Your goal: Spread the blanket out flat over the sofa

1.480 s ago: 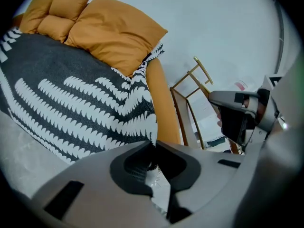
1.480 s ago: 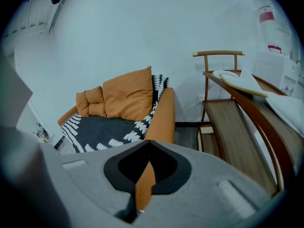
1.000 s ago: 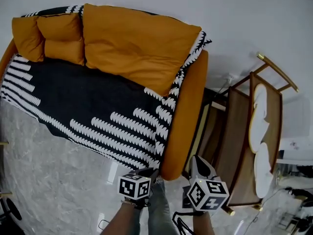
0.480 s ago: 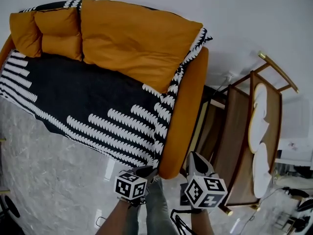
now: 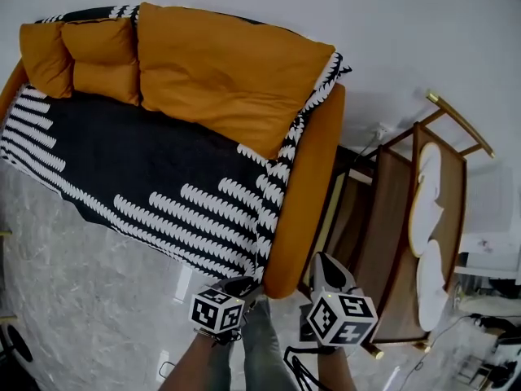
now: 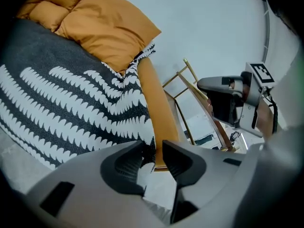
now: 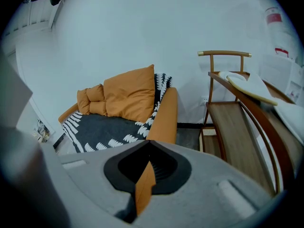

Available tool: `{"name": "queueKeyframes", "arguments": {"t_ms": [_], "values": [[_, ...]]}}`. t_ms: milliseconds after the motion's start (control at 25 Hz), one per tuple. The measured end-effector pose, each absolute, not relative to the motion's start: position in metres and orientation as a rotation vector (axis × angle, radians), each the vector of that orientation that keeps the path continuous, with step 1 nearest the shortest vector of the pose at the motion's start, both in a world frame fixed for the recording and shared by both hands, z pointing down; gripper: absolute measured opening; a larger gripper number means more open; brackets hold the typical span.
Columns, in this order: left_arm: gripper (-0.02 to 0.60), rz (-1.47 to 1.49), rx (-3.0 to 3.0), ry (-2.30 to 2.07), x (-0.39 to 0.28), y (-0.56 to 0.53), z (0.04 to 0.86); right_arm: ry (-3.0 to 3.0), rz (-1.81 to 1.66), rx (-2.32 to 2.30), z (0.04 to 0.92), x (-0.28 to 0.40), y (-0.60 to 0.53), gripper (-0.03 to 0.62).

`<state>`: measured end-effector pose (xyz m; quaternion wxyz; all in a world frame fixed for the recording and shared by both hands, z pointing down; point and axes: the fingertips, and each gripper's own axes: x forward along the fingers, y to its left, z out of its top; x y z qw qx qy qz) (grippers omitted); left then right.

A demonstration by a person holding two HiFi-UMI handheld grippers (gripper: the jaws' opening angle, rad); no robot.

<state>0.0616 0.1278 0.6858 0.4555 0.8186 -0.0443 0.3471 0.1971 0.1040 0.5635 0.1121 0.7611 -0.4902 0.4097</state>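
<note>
Blanket (image 5: 146, 177), black with white toothed stripes, lies spread over the seat of the orange sofa (image 5: 305, 210). Its front edge hangs down toward the pale floor (image 5: 98, 300), and its right end runs up along the inside of the arm and on behind the backrest. One large orange cushion (image 5: 228, 72) and two small ones (image 5: 77, 55) rest on it against the back. A wooden rack (image 5: 399, 235) stands just beside the sofa arm, on the far side from the seat. The left gripper (image 6: 153, 145) has just been opening its jaws. They now stand apart with nothing between the pads, and the blanket's near corner hangs just beyond the tips, by the foot of the arm, not touching them. The right gripper (image 7: 148, 145) is clenched tip to tip. A narrow orange strip shows in the slit behind the tips, and whether that is something pinched or the sofa seen through the gap cannot be settled. Assessment: with neither gripper on the cloth and the seat covered, the spreading appears complete or nearly so. Only slight rippling beside the arm might still want smoothing.
</note>
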Motion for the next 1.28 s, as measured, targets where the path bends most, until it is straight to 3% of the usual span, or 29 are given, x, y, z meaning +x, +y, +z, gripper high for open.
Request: {"name": "queueKeyframes", "arguments": {"t_ms": [360,720,1120,1280], "values": [[0.13,0.836,2.065,-0.173,0.054,0.098,0.637,-1.445,1.199,2.235,0.537,0.195,0.104,0.005],[0.129,0.734,2.182,-0.396,0.033,0.023,0.529,-1.478,1.155,2.261,0.478,0.188,0.094,0.005],[0.089,0.522,2.342,-0.81,-0.018,-0.04,0.356,-1.558,1.032,2.225,0.383,0.175,0.096,0.005],[0.041,0.494,2.363,-0.921,-0.029,-0.057,0.311,-1.603,0.924,2.239,0.346,0.181,0.088,0.005]]}}
